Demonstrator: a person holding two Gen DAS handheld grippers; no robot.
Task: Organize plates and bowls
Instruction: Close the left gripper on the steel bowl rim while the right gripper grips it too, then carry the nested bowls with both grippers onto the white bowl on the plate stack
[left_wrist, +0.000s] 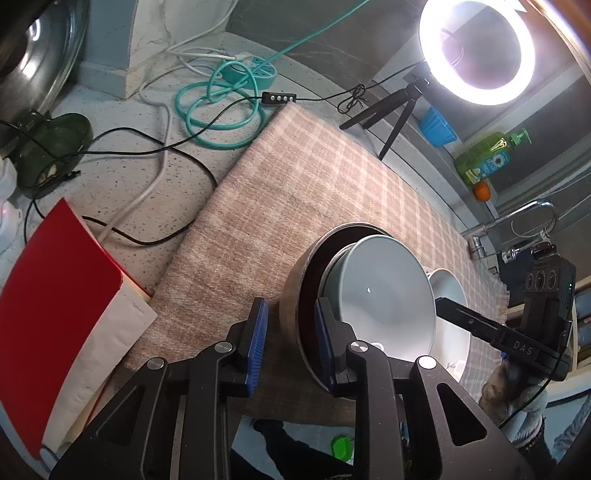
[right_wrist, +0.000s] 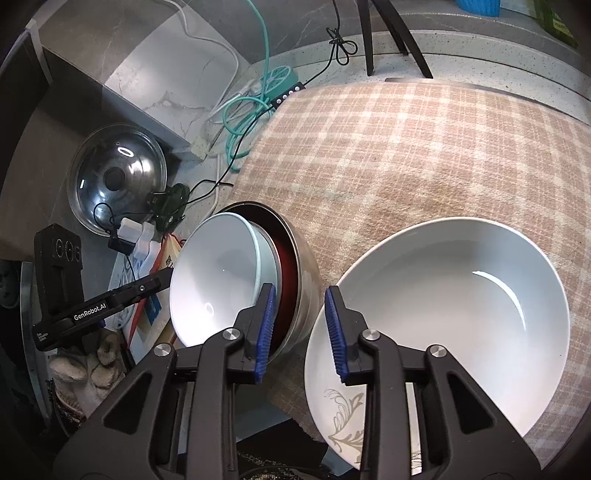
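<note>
Steel bowl (left_wrist: 290, 306) with pale bowls nested in it sits at the near edge of the checked cloth (left_wrist: 277, 192), caught between two grippers.

Blue pads of the left gripper (left_wrist: 291, 343) straddle the steel bowl's wall on one side: one pad stands outside it with a sliver of cloth showing between, the other reaches inside against the red lining, next to the grey bowl (left_wrist: 384, 291). The right gripper (right_wrist: 301, 332) straddles the opposite wall the same way, its outer pad over the rim of the big white bowl (right_wrist: 443, 314) that lies just beside the stack on the cloth's near corner. Both sets of fingers are narrowly spaced; whether they press on the wall cannot be told. Both grippers slant steeply down toward the cloth, facing each other across the stack.
</note>
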